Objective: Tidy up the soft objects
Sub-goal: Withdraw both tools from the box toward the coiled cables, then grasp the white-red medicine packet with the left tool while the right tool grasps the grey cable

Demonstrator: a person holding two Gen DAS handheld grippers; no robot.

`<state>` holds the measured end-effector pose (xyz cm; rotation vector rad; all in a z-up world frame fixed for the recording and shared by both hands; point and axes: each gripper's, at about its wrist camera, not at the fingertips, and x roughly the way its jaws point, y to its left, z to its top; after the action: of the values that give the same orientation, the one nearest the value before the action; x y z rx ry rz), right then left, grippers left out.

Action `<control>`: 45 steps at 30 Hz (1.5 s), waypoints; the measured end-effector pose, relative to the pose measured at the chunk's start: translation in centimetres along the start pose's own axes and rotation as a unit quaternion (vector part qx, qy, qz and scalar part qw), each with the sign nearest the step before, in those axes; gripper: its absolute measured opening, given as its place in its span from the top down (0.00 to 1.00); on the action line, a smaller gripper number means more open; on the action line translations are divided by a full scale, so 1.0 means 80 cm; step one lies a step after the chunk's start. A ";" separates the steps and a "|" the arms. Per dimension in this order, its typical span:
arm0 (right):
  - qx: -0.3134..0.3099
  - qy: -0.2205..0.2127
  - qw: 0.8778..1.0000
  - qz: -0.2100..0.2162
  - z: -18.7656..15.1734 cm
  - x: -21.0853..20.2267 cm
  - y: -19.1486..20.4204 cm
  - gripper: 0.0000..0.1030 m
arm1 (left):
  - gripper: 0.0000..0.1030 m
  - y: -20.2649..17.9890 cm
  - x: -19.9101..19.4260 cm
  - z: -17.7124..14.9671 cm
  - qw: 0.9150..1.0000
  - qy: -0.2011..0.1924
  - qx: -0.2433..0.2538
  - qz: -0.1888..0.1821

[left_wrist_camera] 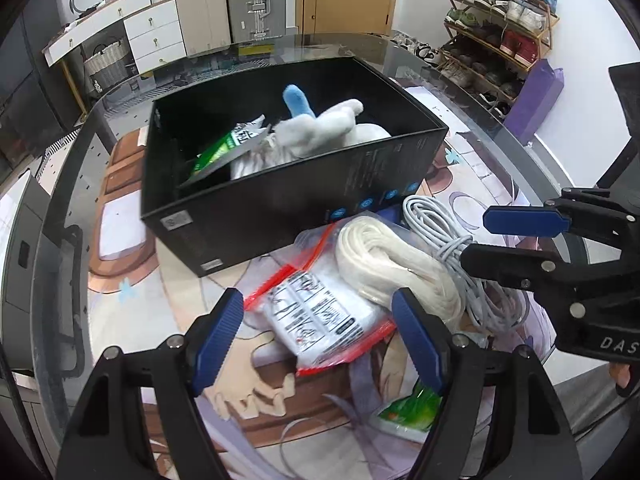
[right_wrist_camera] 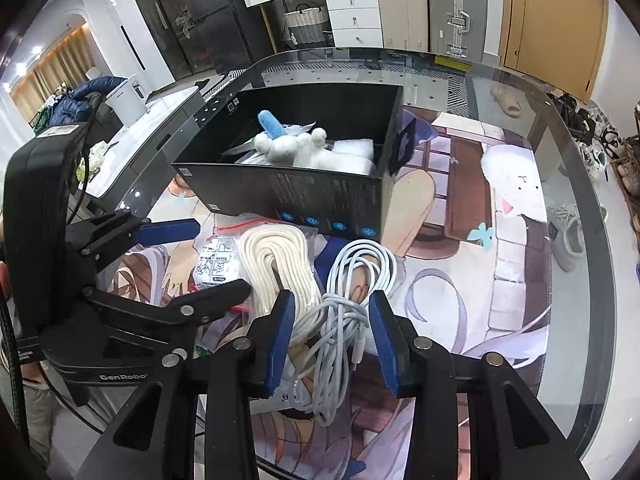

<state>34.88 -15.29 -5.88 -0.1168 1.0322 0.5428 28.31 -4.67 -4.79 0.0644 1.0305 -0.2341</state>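
Note:
A black box [left_wrist_camera: 280, 208] [right_wrist_camera: 320, 196] stands on the printed mat and holds a white and blue plush toy [left_wrist_camera: 320, 128] [right_wrist_camera: 288, 144] and a green packet [left_wrist_camera: 220, 152]. In front of the box lie a red-zip plastic bag of white packets [left_wrist_camera: 320, 316] [right_wrist_camera: 216, 260], a coil of cream rope [left_wrist_camera: 384, 260] [right_wrist_camera: 272, 256] and a bundle of grey cable [left_wrist_camera: 460, 264] [right_wrist_camera: 352, 272]. My left gripper [left_wrist_camera: 320, 332] [right_wrist_camera: 200, 260] is open with the zip bag between its fingers. My right gripper [right_wrist_camera: 332, 336] [left_wrist_camera: 504, 240] is open astride the grey cable, close to the rope.
Another green packet [left_wrist_camera: 408, 408] lies near my left gripper's right finger. The glass table's rim [right_wrist_camera: 576, 184] curves around the mat. Beyond it stand a shoe rack [left_wrist_camera: 500, 32], two suitcases [left_wrist_camera: 256, 0], white drawers [right_wrist_camera: 356, 16] and a purple bag [left_wrist_camera: 536, 100].

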 end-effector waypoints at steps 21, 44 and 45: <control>0.005 0.027 1.000 0.014 -0.010 0.006 -0.009 0.58 | 0.29 0.028 0.002 -0.026 1.000 0.016 -0.001 0.018; -0.008 0.047 0.999 -0.018 -0.011 0.027 -0.012 0.68 | 0.57 0.023 -0.001 -0.020 1.000 0.000 0.016 0.010; -0.009 0.047 0.999 -0.019 -0.011 0.026 -0.012 0.70 | 0.57 0.022 -0.001 -0.019 1.000 0.000 0.018 0.010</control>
<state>35.45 -15.63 -8.25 -0.1785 1.1140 0.5159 27.35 -2.69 -5.60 0.1072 1.0256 -0.2339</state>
